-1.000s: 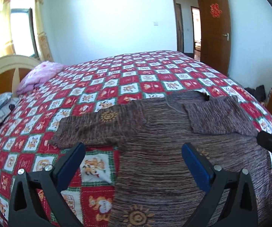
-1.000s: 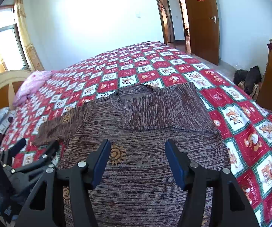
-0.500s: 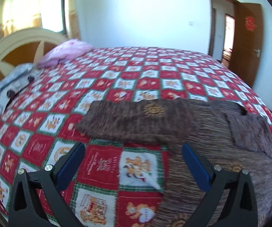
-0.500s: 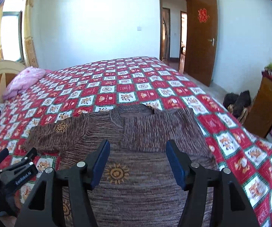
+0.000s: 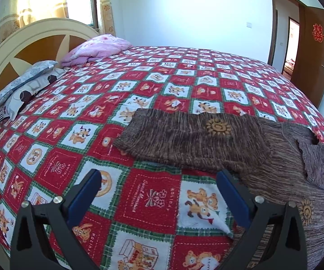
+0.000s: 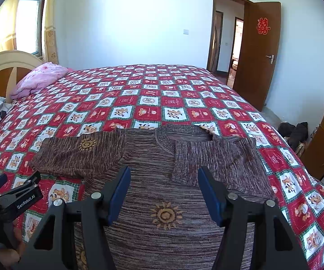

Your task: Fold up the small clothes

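I am standing at a wide bed (image 6: pixel 153 90) spread with a red, white and green patchwork quilt (image 5: pixel 139 85) printed with little bears. The landmark here is the brown knit sweater (image 6: pixel 162 202), which lies flat on the near part of the quilt with its neck pointing away from me toward the white far wall. Its right sleeve (image 6: pixel 216 159) is folded in across the chest; its left sleeve (image 5: pixel 191 139), marked with a gold sun, stretches straight out to the side, toward the headboard. Another gold sun sits on the sweater's front.

Beyond the outstretched sleeve, against the cream and brown headboard (image 5: pixel 27 45), rest a pink pillow (image 5: pixel 99 49) and a grey patterned pillow (image 5: pixel 24 76), with a bright curtained window behind them. On the opposite side of the sweater, past the bed's far corner, a brown door (image 6: pixel 256 51) with a red paper cut-out stands open. A wooden cabinet (image 6: pixel 321 144) and dark shoes on the floor lie off that same side.

My right gripper (image 6: pixel 164 193) hovers over the sweater's front, its blue pads apart with nothing between them. My left gripper (image 5: pixel 159 193) hangs over bare quilt just short of the outstretched sleeve, jaws wide apart, also empty and touching nothing.
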`<action>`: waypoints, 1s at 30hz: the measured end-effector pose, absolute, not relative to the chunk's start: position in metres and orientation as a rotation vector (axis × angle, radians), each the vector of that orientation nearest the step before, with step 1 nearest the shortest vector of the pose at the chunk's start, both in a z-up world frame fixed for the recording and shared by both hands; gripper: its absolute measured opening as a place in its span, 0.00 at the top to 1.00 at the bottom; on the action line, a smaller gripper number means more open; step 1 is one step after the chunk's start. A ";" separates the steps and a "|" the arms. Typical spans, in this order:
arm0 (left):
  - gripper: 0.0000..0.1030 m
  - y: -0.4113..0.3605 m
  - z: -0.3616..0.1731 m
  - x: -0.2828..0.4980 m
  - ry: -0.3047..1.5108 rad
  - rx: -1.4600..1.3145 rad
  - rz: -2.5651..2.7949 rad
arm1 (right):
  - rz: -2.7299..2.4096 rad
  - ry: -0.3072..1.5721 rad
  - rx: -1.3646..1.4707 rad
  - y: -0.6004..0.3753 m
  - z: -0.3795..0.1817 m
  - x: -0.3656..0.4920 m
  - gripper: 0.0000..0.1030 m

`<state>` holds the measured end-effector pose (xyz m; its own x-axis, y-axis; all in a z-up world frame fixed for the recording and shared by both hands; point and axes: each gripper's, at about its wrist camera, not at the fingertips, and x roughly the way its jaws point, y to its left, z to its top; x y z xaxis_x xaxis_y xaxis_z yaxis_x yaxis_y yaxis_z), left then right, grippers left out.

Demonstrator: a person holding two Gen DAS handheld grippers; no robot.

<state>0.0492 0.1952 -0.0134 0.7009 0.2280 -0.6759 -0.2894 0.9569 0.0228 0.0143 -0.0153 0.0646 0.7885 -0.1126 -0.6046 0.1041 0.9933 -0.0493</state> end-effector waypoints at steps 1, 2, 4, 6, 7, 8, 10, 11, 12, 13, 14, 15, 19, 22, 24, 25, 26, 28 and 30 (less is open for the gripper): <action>0.00 0.194 -0.013 0.050 0.741 -0.088 0.282 | -0.118 0.645 -0.009 -0.016 0.065 0.014 0.39; 0.00 0.193 -0.013 0.051 0.741 -0.088 0.276 | -0.115 0.630 0.007 -0.017 0.067 0.012 0.39; 0.00 0.188 -0.013 0.051 0.743 -0.082 0.264 | -0.085 0.593 0.058 -0.024 0.073 0.007 0.39; 0.00 0.182 -0.011 0.051 0.743 -0.081 0.246 | -0.074 0.565 0.099 -0.032 0.078 0.003 0.39; 0.00 0.178 -0.010 0.050 0.741 -0.081 0.235 | -0.078 0.553 0.125 -0.039 0.081 0.001 0.39; 0.00 0.173 -0.008 0.050 0.737 -0.077 0.222 | -0.083 0.544 0.149 -0.046 0.083 -0.001 0.39; 0.00 0.161 -0.006 0.049 0.731 -0.062 0.198 | -0.106 0.536 0.171 -0.057 0.085 -0.004 0.39; 0.00 0.154 -0.005 0.048 0.730 -0.050 0.185 | -0.120 0.531 0.179 -0.063 0.086 -0.006 0.39; 0.00 0.145 -0.004 0.047 0.726 -0.033 0.167 | -0.144 0.525 0.189 -0.071 0.087 -0.010 0.39; 0.00 0.139 -0.003 0.046 0.722 -0.019 0.155 | -0.165 0.521 0.194 -0.077 0.086 -0.013 0.39; 0.00 0.132 -0.002 0.046 0.719 -0.006 0.145 | -0.185 0.520 0.197 -0.083 0.086 -0.015 0.39; 0.00 0.126 -0.001 0.045 0.717 0.004 0.135 | -0.210 0.522 0.198 -0.090 0.086 -0.018 0.39; 0.00 0.100 0.001 0.041 0.712 0.032 0.075 | -0.308 0.539 0.222 -0.122 0.080 -0.030 0.38; 0.00 0.083 0.000 0.040 0.712 0.070 0.053 | -0.372 0.547 0.268 -0.147 0.075 -0.040 0.38; 0.00 0.078 -0.001 0.039 0.711 0.082 0.047 | -0.394 0.554 0.287 -0.158 0.073 -0.043 0.38; 0.00 0.076 -0.001 0.039 0.711 0.083 0.048 | -0.403 0.554 0.289 -0.161 0.073 -0.045 0.38; 0.00 0.077 -0.002 0.040 0.712 0.082 0.049 | -0.407 0.552 0.286 -0.162 0.073 -0.046 0.38; 0.00 0.081 -0.002 0.041 0.713 0.081 0.058 | -0.413 0.546 0.266 -0.161 0.075 -0.048 0.38; 0.00 0.088 -0.005 0.045 0.716 0.081 0.081 | -0.415 0.543 0.247 -0.158 0.077 -0.046 0.38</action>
<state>0.0447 0.0884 -0.0047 0.7514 0.1015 -0.6520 -0.0461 0.9938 0.1016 -0.0459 -0.1583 0.0767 0.7767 -0.3152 -0.5453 0.4433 0.8886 0.1177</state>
